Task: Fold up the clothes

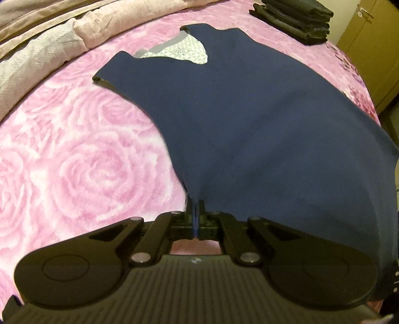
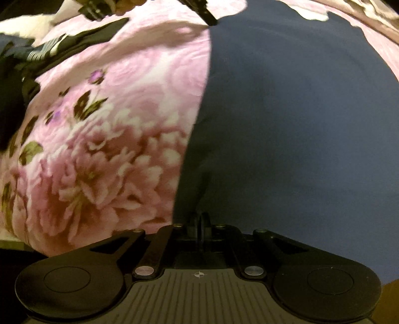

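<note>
A navy sleeveless top (image 1: 249, 112) lies spread on a pink rose-print bedspread (image 1: 74, 162), its patterned white inner neck lining (image 1: 184, 49) showing at the far end. My left gripper (image 1: 196, 206) is shut on the near hem of the top, which rises to the jaws. In the right wrist view my right gripper (image 2: 199, 219) is shut on another edge of the same navy top (image 2: 299, 124), with the fabric stretched away from it over the bedspread (image 2: 112, 149).
A stack of folded dark clothes (image 1: 294, 20) sits at the far right of the bed. Beige quilts and pillows (image 1: 45, 49) lie along the far left. A wooden cabinet (image 1: 371, 49) stands right of the bed. Dark and striped garments (image 2: 37, 57) lie at the right view's upper left.
</note>
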`<action>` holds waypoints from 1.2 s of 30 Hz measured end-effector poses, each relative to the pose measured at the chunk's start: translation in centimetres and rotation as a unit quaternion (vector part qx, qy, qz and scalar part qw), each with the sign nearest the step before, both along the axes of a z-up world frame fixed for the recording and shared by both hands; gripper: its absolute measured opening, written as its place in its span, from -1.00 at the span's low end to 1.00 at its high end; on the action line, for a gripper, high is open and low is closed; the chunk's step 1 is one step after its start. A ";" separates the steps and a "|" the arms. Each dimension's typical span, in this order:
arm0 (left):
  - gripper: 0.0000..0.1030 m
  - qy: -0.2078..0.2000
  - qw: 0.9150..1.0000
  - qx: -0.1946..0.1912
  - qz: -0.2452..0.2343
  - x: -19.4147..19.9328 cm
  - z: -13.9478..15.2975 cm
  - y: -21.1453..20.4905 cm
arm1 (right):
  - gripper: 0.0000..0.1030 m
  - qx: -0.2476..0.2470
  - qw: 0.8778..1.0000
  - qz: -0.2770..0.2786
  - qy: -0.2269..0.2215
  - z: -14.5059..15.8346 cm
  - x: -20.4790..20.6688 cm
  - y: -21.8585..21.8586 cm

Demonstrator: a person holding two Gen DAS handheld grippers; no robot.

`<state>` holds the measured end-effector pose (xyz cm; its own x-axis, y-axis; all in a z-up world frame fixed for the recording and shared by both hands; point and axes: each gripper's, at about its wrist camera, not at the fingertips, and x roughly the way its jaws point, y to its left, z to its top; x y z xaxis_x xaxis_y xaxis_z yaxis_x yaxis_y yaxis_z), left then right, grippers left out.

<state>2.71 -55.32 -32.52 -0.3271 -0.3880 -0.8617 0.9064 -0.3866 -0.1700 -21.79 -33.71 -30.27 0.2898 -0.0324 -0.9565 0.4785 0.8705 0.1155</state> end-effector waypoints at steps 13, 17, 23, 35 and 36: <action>-0.75 0.024 0.993 -0.014 0.111 3.9 6.1 -0.5 | 0.36 -0.017 0.997 -0.074 -0.008 6.2 -2.3 -9.4; -0.74 0.025 0.993 -0.017 0.113 1.0 7.3 -1.2 | 0.36 -0.052 0.996 -0.070 -0.031 8.4 -2.6 -16.2; -0.64 0.009 0.995 -0.033 0.091 -6.8 8.7 -3.8 | 0.36 -0.059 0.991 -0.101 -0.068 8.8 -6.7 -29.0; -0.18 -0.070 0.986 -0.042 -0.144 -29.4 6.0 -23.3 | 0.33 0.127 0.970 -0.179 -0.101 4.8 -19.5 -40.0; -0.09 -0.077 0.981 -0.041 -0.173 -30.8 5.7 -24.8 | 0.33 0.143 0.970 -0.170 -0.103 4.5 -19.9 -39.7</action>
<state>-28.14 -80.14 -26.80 -0.3189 -0.3471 -0.8820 0.7316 -0.6817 0.0038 -41.66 -73.39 -25.80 0.4944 0.0978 -0.8637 0.6740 0.5843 0.4520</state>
